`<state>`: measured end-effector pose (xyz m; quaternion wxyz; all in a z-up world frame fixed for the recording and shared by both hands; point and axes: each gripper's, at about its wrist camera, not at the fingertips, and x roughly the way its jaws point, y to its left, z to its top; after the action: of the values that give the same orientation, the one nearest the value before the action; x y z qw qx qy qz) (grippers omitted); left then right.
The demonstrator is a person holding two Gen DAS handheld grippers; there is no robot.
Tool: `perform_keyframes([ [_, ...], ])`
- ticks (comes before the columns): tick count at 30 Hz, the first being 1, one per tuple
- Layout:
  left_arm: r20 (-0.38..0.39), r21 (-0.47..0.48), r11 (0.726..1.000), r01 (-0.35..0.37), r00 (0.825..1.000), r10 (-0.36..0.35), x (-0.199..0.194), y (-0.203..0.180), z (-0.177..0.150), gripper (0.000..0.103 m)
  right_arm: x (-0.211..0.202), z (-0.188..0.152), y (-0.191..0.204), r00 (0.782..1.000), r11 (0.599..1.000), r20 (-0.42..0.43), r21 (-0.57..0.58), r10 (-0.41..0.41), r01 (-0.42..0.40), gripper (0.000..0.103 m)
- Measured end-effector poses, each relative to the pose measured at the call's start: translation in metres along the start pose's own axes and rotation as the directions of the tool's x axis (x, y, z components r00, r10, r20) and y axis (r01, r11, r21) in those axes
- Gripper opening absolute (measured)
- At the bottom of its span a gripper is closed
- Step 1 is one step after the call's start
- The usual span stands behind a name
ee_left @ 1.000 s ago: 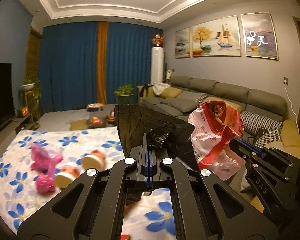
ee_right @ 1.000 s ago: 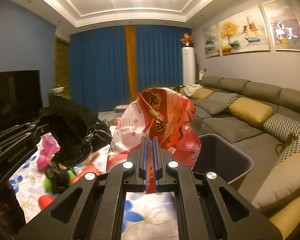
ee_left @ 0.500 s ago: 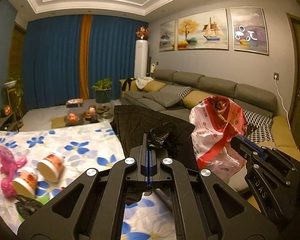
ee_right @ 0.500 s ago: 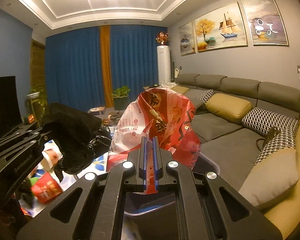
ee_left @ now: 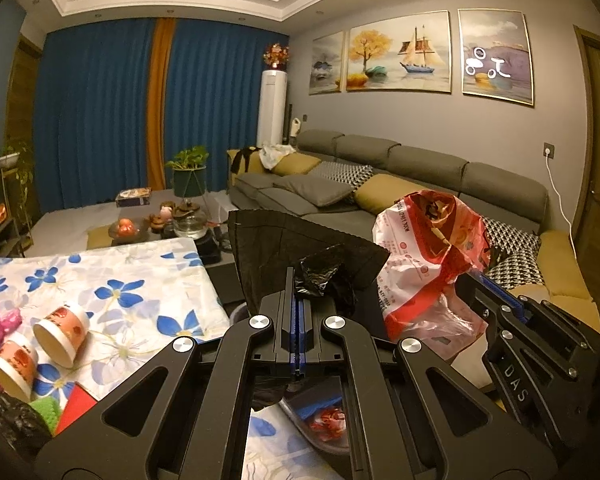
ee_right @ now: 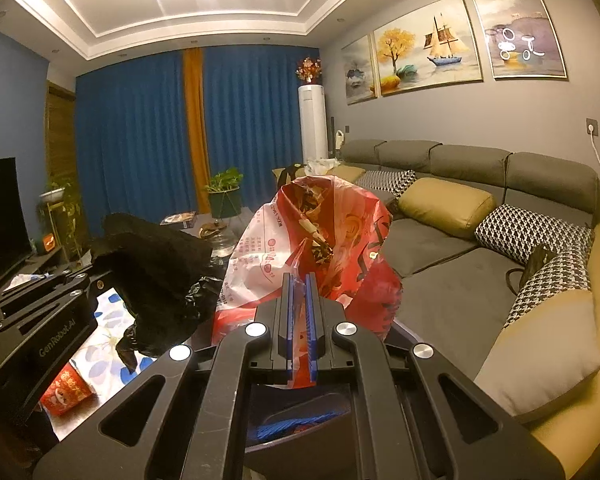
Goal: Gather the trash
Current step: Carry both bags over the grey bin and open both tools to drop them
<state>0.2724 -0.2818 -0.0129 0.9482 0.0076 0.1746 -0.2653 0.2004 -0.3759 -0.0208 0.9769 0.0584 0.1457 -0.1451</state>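
My left gripper (ee_left: 296,278) is shut on a crumpled black plastic bag (ee_left: 300,244), which stands up in front of it. Just to its right, my right gripper (ee_left: 484,280) is shut on a red and white plastic bag (ee_left: 428,248). In the right wrist view the right gripper (ee_right: 299,282) pinches the red and white bag (ee_right: 312,236) between its blue pads, with the black bag (ee_right: 156,264) and the left gripper (ee_right: 96,278) at the left. A dark grey bin (ee_right: 340,408) lies below both grippers, with blue and red scraps inside.
A table with a blue-flowered cloth (ee_left: 112,280) is at the left; two paper cups (ee_left: 60,334) lie on their sides there, beside pink and black scraps. A red cup (ee_right: 66,394) lies near the table edge. A grey sofa (ee_right: 440,272) fills the right.
Both grippers have moved right, off the flowered table toward the sofa, each still holding its bag. The bin has come into view underneath them.
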Motion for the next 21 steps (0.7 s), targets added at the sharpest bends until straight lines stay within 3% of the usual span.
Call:
perform_keyframes([
  [19, -0.024, -0.041, 0.997, 0.058, 0.998, -0.059, 0.036, 0.001, 0.0, 0.0, 0.037, 0.004, -0.011, 0.999, 1.0, -0.029, 0.006, 0.018, -0.018, 0.007],
  [21, -0.036, -0.04, 0.997, 0.059, 0.998, -0.06, 0.041, 0.003, -0.001, 0.009, 0.039, 0.004, -0.013, 0.999, 1.0, -0.029, 0.013, 0.018, -0.017, 0.009],
])
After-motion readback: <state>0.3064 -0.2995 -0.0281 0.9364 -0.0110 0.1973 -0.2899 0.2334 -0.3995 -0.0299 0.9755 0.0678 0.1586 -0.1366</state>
